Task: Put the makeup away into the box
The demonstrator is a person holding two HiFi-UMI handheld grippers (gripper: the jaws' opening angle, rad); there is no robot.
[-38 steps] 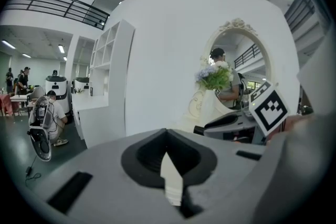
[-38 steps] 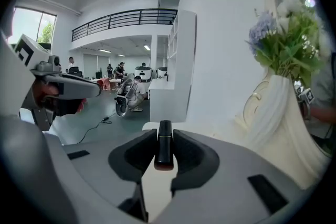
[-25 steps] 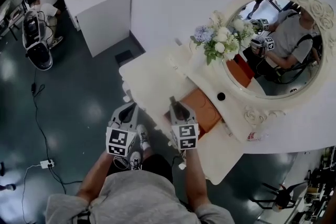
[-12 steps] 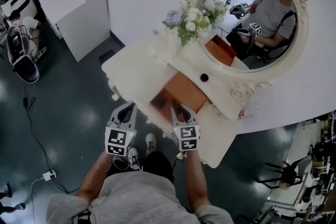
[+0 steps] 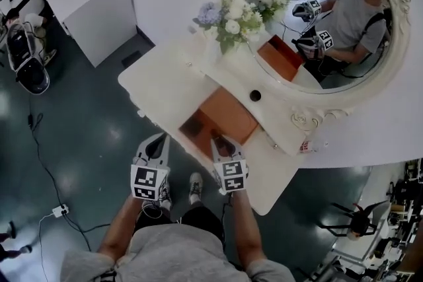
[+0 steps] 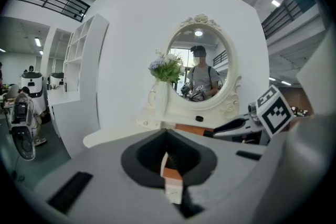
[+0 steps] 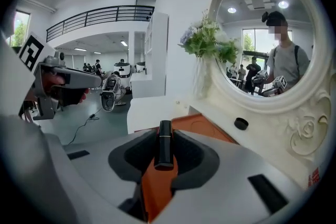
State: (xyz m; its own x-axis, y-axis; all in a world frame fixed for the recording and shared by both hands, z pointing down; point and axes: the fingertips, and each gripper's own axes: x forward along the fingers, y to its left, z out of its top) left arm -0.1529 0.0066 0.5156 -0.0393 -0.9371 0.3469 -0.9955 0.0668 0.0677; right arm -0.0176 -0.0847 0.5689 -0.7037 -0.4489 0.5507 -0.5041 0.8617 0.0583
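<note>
An orange-brown box [image 5: 231, 110] stands open on the cream dressing table [image 5: 158, 86], its dark inside towards me. My right gripper [image 5: 215, 139] hovers at the table's near edge, just short of the box, shut on a black lipstick tube [image 7: 164, 143] that stands upright between the jaws. The right gripper view shows the box [image 7: 206, 127] straight ahead. To the left, over the floor and off the table, my left gripper [image 5: 160, 140] has its jaws closed together with nothing in them, as its own view [image 6: 167, 157] shows.
A small black round jar [image 5: 255, 95] sits on the raised shelf under the oval mirror [image 5: 330, 10]. A vase of flowers [image 5: 228, 18] stands at the shelf's left end. A little red-labelled bottle [image 5: 310, 145] lies at the table's right. Dark floor surrounds the table.
Both grippers have moved forward and a little down towards the table. The box now lies just beyond the right gripper's tip. The lipstick stays held.
</note>
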